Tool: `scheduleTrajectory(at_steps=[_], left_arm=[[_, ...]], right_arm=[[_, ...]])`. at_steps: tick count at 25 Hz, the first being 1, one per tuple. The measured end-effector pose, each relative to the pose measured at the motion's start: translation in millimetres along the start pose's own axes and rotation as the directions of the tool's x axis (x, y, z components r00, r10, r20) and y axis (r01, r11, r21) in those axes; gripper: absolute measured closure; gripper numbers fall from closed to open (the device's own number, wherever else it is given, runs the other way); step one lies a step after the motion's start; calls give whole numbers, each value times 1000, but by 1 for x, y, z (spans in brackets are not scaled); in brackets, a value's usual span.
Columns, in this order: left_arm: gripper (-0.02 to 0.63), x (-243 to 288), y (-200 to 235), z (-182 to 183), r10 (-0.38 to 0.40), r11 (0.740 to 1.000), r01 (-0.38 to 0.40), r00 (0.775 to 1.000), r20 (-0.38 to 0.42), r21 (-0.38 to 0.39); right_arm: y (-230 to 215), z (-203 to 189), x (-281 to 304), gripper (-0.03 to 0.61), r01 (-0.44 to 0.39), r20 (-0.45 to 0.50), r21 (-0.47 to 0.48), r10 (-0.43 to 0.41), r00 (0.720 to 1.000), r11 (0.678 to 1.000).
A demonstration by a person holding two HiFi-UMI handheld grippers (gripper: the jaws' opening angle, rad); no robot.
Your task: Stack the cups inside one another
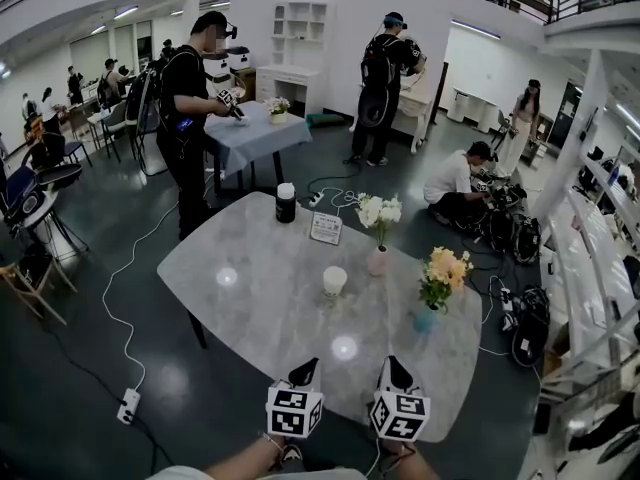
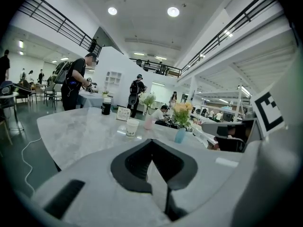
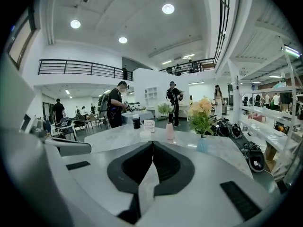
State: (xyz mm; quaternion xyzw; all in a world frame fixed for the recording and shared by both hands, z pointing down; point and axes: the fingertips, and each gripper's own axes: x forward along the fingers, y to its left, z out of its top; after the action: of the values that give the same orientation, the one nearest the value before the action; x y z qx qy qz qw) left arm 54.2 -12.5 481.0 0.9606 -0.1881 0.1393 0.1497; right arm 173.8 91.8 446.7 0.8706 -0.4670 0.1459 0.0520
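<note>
A single white paper cup [image 1: 334, 281] stands near the middle of the grey marble table [image 1: 250, 298]; whether more cups sit inside it I cannot tell. It also shows as the cup [image 2: 132, 127] ahead in the left gripper view, and as the small far cup [image 3: 145, 134] in the right gripper view. My left gripper [image 1: 305, 370] and right gripper [image 1: 393, 368] hover side by side over the table's near edge, well short of the cup. The left gripper [image 2: 151, 141] has its jaws pressed together with nothing between them. The right gripper [image 3: 153, 143] is likewise shut and empty.
On the table stand a black canister with a white lid [image 1: 286, 202], a small sign card [image 1: 326, 228], a pink vase of white flowers [image 1: 379, 260] and a blue vase of orange flowers [image 1: 427, 318]. People stand and crouch beyond the table. Cables run across the floor.
</note>
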Motion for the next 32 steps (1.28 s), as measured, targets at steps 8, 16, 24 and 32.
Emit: scheduleTrajectory(at_steps=[8, 16, 24, 32], left_arm=[[607, -29, -26, -13, 56, 998, -56, 998, 3, 9], [607, -43, -67, -15, 63, 997, -64, 998, 17, 39], [607, -33, -63, -12, 47, 998, -47, 999, 6, 46], [607, -28, -55, -14, 49, 998, -49, 999, -3, 33]], right_arm=[[-13, -17, -37, 571, -23, -12, 42, 24, 1000, 999], [-14, -21, -59, 571, -76, 1, 75, 76, 997, 994], [-4, -14, -48, 571, -95, 3, 70, 95, 995, 993], [3, -15, -43, 572, -116, -2, 61, 116, 993, 991]])
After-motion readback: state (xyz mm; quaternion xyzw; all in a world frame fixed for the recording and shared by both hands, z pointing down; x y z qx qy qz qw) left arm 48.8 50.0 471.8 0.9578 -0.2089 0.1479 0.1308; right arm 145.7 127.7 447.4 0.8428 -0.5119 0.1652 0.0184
